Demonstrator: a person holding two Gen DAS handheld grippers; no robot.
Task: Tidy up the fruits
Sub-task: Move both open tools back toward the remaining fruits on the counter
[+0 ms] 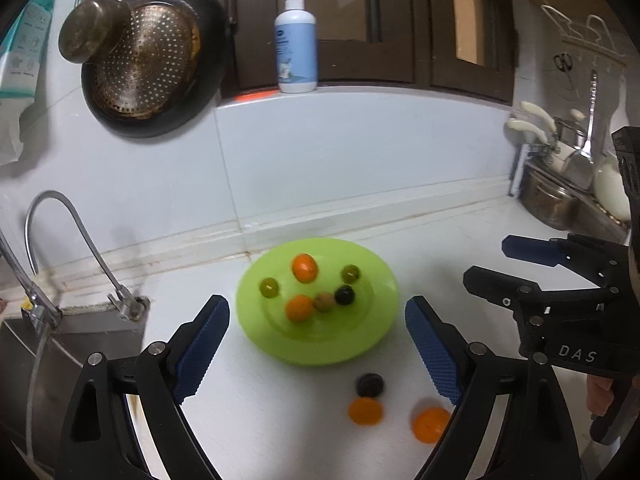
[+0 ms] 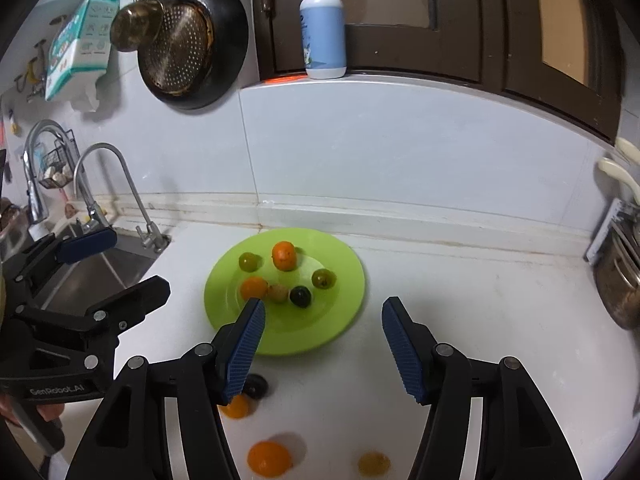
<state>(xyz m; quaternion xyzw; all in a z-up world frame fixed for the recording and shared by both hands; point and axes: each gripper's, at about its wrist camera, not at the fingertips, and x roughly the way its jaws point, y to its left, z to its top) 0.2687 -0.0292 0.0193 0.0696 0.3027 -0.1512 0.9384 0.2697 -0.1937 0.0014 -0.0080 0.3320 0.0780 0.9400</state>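
Observation:
A lime green plate [image 1: 360, 344] [image 2: 328, 320] lies on the white counter and holds two orange fruits [image 1: 305, 268], two green ones [image 1: 269, 287], a dark one [image 1: 344, 295] and a brownish one [image 1: 324, 302]. Loose on the counter in front of it are a dark fruit [image 1: 370, 385] [image 2: 258, 385], two orange fruits [image 1: 365, 411] [image 1: 430, 424] [image 2: 269, 458], and a small yellowish one [image 2: 373, 463]. My left gripper [image 1: 316, 304] [image 2: 136, 262] hangs open above the plate's near side with nothing between its fingers. To its right, my right gripper [image 2: 323, 302] [image 1: 488, 262] is also open and holds nothing.
A steel sink [image 1: 80, 340] with a curved faucet [image 1: 60, 216] lies to the left. Pots and utensils [image 1: 560, 192] crowd the right end of the counter. A pump bottle [image 1: 296, 40] stands on the sill, and a black pan with a strainer [image 1: 152, 60] hangs on the wall.

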